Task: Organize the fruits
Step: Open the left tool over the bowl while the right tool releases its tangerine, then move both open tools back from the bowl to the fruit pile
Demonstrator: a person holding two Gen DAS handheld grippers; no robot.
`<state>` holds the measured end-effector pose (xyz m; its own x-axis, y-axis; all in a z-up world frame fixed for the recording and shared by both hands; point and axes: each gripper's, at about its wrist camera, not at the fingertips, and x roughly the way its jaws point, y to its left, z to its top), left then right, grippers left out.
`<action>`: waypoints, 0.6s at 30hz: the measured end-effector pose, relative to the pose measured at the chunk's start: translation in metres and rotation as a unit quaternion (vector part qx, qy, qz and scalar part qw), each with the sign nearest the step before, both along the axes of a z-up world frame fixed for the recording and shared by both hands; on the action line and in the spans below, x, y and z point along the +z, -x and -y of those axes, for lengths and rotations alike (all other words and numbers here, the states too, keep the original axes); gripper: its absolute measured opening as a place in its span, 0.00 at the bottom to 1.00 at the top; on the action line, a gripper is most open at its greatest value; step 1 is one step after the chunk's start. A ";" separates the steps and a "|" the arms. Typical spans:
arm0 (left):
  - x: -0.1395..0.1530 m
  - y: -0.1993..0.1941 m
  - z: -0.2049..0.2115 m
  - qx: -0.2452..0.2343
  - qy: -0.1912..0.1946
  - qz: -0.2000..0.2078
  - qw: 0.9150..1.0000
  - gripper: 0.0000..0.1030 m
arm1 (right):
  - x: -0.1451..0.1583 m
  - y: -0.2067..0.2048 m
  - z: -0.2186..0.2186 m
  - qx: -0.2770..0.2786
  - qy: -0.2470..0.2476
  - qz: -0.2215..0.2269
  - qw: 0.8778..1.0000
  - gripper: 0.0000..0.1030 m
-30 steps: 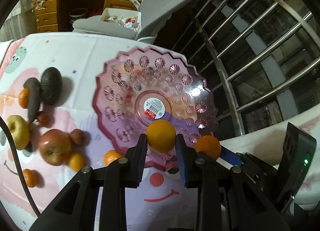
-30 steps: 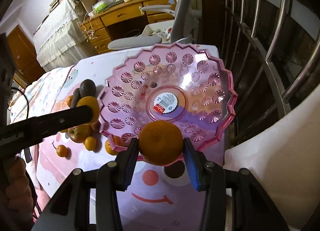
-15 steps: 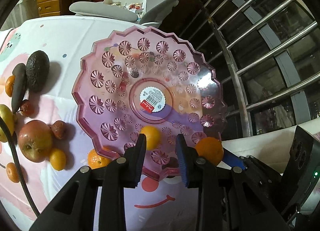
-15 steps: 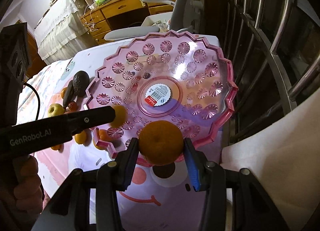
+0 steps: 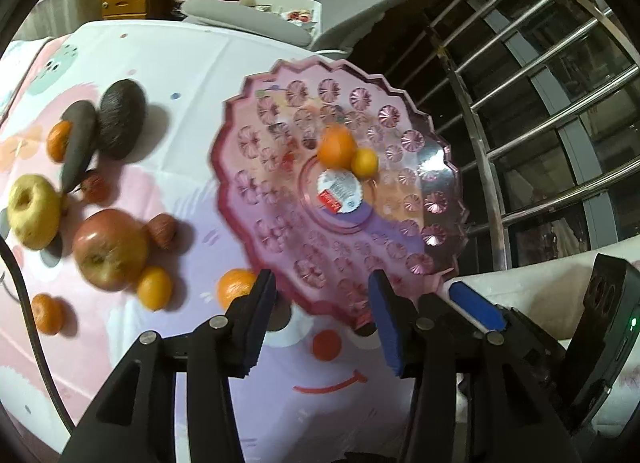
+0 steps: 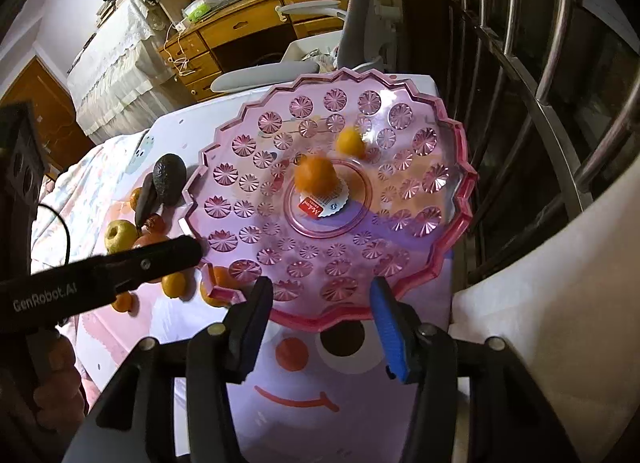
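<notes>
Fruit is crowding the cloth (image 5: 192, 75) at the left: an avocado (image 5: 121, 119), apples and small oranges. The left gripper (image 5: 322, 319), jaws just opening and empty, is hovering over the plate's (image 5: 416, 263) near rim beside the right gripper (image 6: 320, 323), likewise parted. Two oranges (image 6: 316, 177) (blurred) are lying mid-plate, well beyond the fingers; railing is hemming the right.

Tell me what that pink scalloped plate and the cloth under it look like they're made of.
The pink plate looks like clear tinted plastic, possibly pressed glass: glossy, see-through, with moulded starburst facets and a paper label at its centre. The tablecloth looks like soft matte printed fabric, draping over the table edge with a cartoon face print.
</notes>
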<state>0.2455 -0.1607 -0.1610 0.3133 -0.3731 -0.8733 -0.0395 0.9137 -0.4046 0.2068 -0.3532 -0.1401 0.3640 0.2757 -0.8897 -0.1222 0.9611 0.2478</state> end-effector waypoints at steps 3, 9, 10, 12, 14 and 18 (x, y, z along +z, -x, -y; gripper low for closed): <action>0.001 0.012 -0.014 0.008 -0.009 -0.001 1.000 0.46 | 0.002 0.004 -0.003 -0.008 -0.005 -0.002 1.000 0.51; 0.002 0.037 -0.051 0.018 -0.020 -0.008 1.000 0.48 | 0.005 0.016 -0.013 -0.031 -0.021 -0.011 0.999 0.51; 0.002 0.041 -0.057 0.019 -0.023 -0.008 1.000 0.48 | 0.005 0.019 -0.016 -0.036 -0.023 -0.012 0.999 0.51; 0.004 0.049 -0.071 0.020 -0.027 -0.005 0.999 0.50 | 0.005 0.025 -0.021 -0.046 -0.024 -0.014 0.999 0.51; 0.008 0.056 -0.086 0.018 -0.030 -0.002 0.999 0.50 | 0.004 0.032 -0.027 -0.057 -0.027 -0.018 0.998 0.51; 0.014 0.071 -0.117 0.008 -0.033 0.003 0.999 0.53 | 0.002 0.048 -0.041 -0.089 -0.036 -0.031 0.995 0.52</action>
<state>0.1749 -0.0433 -0.1467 0.3243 -0.3088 -0.8941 -0.0521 0.9379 -0.3429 0.1588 -0.3122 -0.1384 0.3574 0.2747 -0.8926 0.0661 0.9459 0.3176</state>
